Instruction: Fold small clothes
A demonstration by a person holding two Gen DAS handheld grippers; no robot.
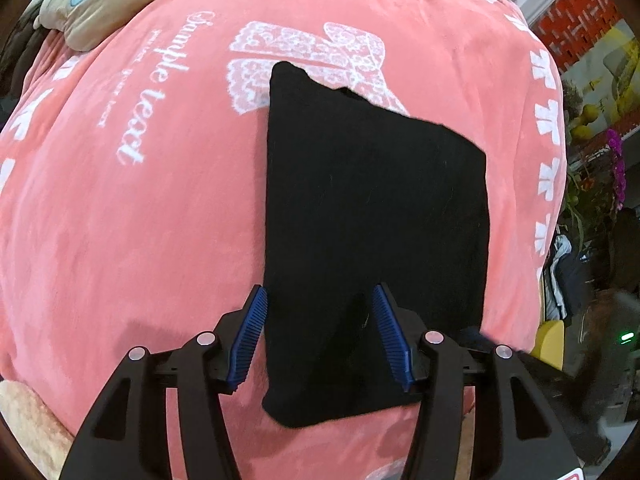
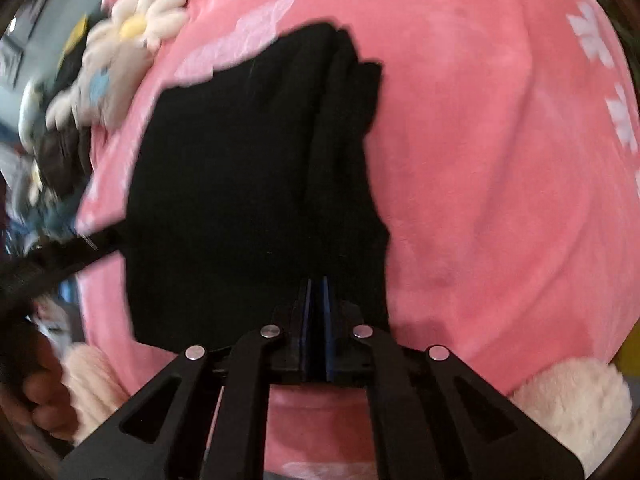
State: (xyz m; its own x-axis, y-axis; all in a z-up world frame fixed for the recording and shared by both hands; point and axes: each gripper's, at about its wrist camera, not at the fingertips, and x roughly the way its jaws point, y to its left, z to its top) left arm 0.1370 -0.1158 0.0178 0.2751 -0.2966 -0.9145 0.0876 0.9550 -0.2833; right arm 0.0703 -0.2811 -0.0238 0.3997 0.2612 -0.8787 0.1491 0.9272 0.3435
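A black garment (image 1: pixel 372 216) lies folded into a rough rectangle on the pink blanket (image 1: pixel 140 220). My left gripper (image 1: pixel 320 300) is open, its blue pads (image 1: pixel 250 336) set either side of the garment's near left part, just above it. In the right wrist view the same black garment (image 2: pixel 248 184) shows layered folds along its right side. My right gripper (image 2: pixel 316 284) has its jaws closed on the garment's near edge. The left gripper's black body (image 2: pixel 52 260) shows blurred at the left.
A beige plush toy with a blue patch (image 1: pixel 96 4) lies at the far left of the blanket; it also shows, with a daisy, in the right wrist view (image 2: pixel 120 60). Cream fluffy fabric (image 2: pixel 572 404) lies near the bed's front edge. A yellow stool (image 1: pixel 554 340) and plants stand at right.
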